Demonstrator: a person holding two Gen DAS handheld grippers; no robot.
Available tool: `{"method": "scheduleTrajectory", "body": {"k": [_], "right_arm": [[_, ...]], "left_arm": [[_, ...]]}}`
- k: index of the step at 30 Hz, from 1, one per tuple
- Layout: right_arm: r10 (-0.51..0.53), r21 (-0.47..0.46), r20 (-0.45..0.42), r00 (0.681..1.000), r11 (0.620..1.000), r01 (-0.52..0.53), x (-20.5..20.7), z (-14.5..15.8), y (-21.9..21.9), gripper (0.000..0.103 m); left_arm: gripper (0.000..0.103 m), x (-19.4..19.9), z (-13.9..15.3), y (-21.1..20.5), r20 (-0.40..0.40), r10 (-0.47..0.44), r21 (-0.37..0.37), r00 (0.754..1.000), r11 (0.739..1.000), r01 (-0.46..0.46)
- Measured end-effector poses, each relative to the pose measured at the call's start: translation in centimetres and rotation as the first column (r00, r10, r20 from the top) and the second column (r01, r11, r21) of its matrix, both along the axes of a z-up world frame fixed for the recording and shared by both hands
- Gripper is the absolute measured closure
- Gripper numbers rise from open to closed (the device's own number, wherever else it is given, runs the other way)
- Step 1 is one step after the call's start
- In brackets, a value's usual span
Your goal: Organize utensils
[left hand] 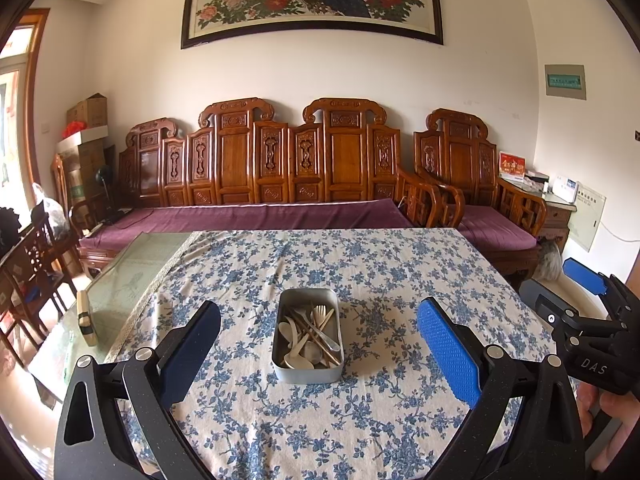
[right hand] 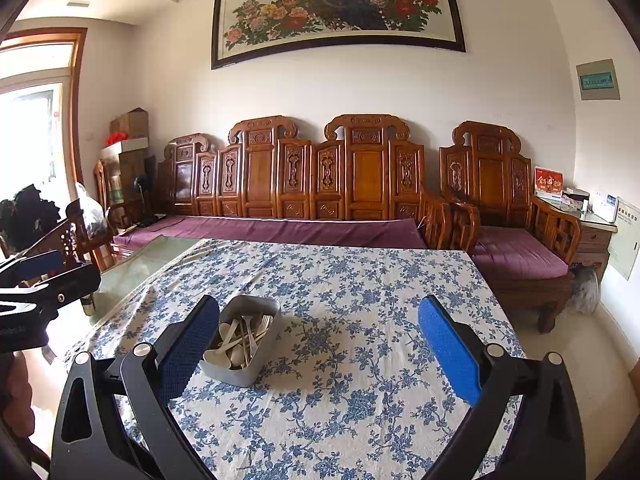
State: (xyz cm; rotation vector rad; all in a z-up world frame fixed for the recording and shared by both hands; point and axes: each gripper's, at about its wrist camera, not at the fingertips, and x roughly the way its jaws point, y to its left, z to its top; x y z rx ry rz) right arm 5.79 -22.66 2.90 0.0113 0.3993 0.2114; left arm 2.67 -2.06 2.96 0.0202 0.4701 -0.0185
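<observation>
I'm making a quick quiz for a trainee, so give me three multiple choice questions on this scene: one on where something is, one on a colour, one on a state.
1. Where are the utensils?
A. Spread on the cloth
B. In the metal tin
C. On the sofa

2. What colour are the gripper pads?
A. Blue
B. Red
C. Yellow

3. How does the left gripper stand?
A. Shut on a spoon
B. Shut on nothing
C. Open, holding nothing

Answers:
1 B, spoons, forks and chopsticks lie jumbled inside the tin on the floral cloth.
2 A, the pads on the fingers show blue in both wrist views.
3 C, the left gripper has its fingers wide apart above the cloth with nothing between them; the right gripper stands open too.
</observation>
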Motion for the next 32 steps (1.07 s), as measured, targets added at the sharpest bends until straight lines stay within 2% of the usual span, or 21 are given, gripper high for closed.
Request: {"method": "scheduleTrajectory", "body": {"k": [32], "right_arm": [[-0.002,0.012,0.001,1.000,1.000,0.002,-0.28,-0.23,-0.36,0.003]], "left_arm": [[0.008,-0.31,0.44,-0.53,0.011,-0.017,-0.008,1.000,1.000,0.017]]}}
